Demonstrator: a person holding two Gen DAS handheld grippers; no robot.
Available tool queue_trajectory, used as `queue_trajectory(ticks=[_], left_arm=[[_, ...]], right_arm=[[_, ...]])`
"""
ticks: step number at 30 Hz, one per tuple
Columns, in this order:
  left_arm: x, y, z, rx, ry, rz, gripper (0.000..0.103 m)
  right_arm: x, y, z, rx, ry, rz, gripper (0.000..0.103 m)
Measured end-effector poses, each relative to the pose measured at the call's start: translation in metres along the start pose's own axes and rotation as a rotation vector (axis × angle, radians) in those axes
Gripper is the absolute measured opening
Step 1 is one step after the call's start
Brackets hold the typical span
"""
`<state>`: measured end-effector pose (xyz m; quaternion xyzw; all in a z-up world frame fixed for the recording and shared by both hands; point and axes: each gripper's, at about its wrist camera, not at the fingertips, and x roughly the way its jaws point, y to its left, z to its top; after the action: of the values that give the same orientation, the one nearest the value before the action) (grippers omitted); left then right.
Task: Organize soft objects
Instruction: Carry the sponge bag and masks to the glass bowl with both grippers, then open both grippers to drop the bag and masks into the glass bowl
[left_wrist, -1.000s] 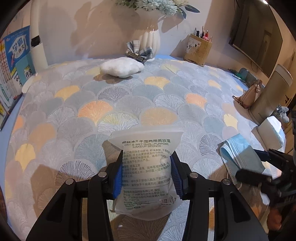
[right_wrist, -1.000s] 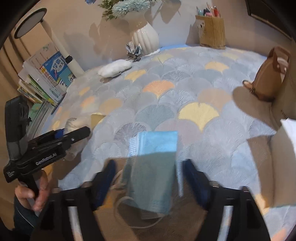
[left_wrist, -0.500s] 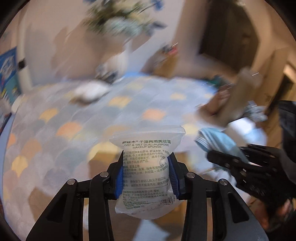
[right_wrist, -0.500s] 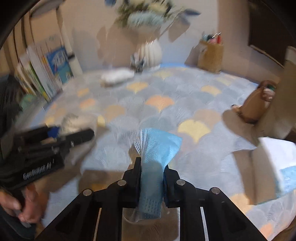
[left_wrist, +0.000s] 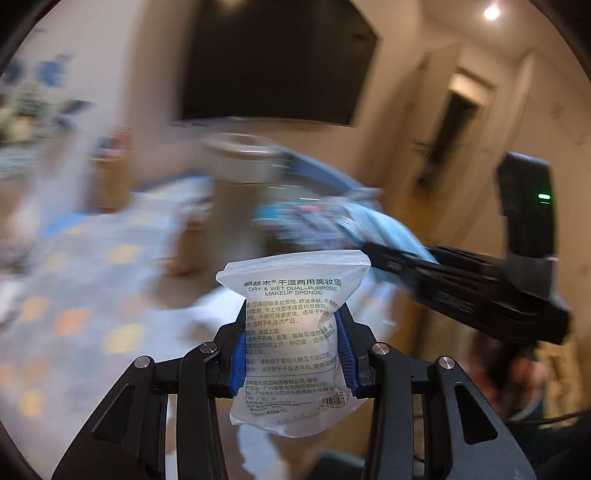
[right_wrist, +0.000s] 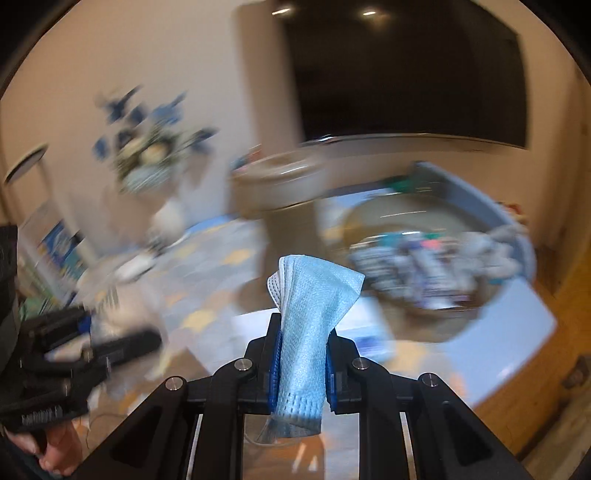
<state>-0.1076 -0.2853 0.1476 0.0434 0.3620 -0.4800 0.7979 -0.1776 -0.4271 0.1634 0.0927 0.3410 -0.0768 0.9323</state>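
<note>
Left wrist view: left gripper (left_wrist: 291, 354) clamped tight on a clear makeup sponge packet (left_wrist: 293, 347), blue pads (left_wrist: 239, 354) pressing both sides, packet upright and pinched at the waist. Right gripper (left_wrist: 373, 254) seen side-on at right, a blue face mask (left_wrist: 384, 227) sticking out of its tip; green indicator lit on its body.

Right wrist view: right gripper (right_wrist: 303, 365) nearly closed on the folded face mask (right_wrist: 310, 314), mask bunched between the pads, upper end fanning above the jaws, lower edge hanging below. Left gripper (right_wrist: 107, 343) blurred at lower left, a hand (right_wrist: 55, 446) under it. Only here: round grey-blue basket (right_wrist: 517, 236) at right, holding blurred mixed items.

Surroundings heavily motion-blurred: patterned tablecloth (left_wrist: 74, 295), dark wall screen (left_wrist: 273, 59), vase of flowers (right_wrist: 155, 158), pale cylindrical container (left_wrist: 240, 177) between grippers and wall.

Packet print legible: "DRY & WET DUAL-PURPOSE MAKEUP SPONGE", with Chinese text above and below.
</note>
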Motion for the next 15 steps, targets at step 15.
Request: queue_trajectory(ticks=[15], left_arm=[[0.147,-0.054,0.129,-0.086,-0.043,0.364,0.040]], right_arm=[[0.046,-0.175,0.107,0.311,-0.007,-0.050,0.018]])
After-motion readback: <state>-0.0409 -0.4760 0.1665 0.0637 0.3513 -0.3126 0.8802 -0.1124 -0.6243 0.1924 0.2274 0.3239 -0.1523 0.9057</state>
